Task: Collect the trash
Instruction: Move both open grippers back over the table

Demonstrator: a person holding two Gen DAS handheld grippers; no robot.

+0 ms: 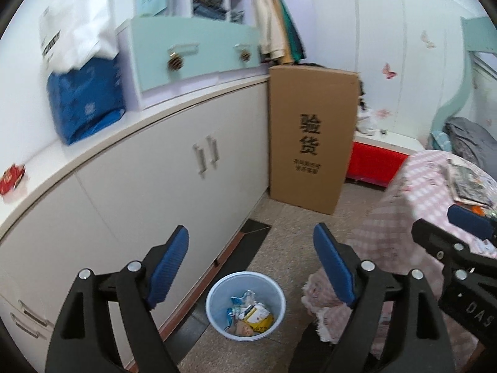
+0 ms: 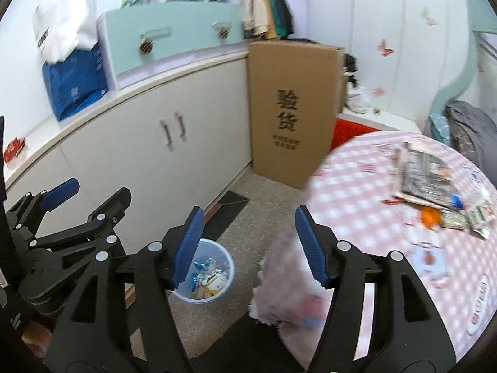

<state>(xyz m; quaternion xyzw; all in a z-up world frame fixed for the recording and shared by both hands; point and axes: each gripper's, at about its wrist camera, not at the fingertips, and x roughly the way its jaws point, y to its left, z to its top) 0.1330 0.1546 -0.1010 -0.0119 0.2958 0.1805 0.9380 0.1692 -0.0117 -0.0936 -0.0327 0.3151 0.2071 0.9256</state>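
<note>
A pale blue trash bin [image 1: 245,306] stands on the floor beside the white cabinet, holding several wrappers; it also shows in the right wrist view [image 2: 214,275]. My left gripper [image 1: 251,267] is open and empty above the bin. My right gripper [image 2: 248,245] is open and empty, between the bin and the round table [image 2: 366,186]. On the table's pink checked cloth lie magazines [image 2: 419,177], an orange scrap [image 2: 430,217] and small paper bits [image 2: 480,216]. A red wrapper [image 1: 12,178] lies on the cabinet top.
A tall cardboard box [image 1: 310,136] stands on the floor against the cabinet's end. A blue bag [image 1: 85,102] and a mint drawer unit [image 1: 192,52] sit on the cabinet top. A red bench [image 1: 376,161] is behind the table.
</note>
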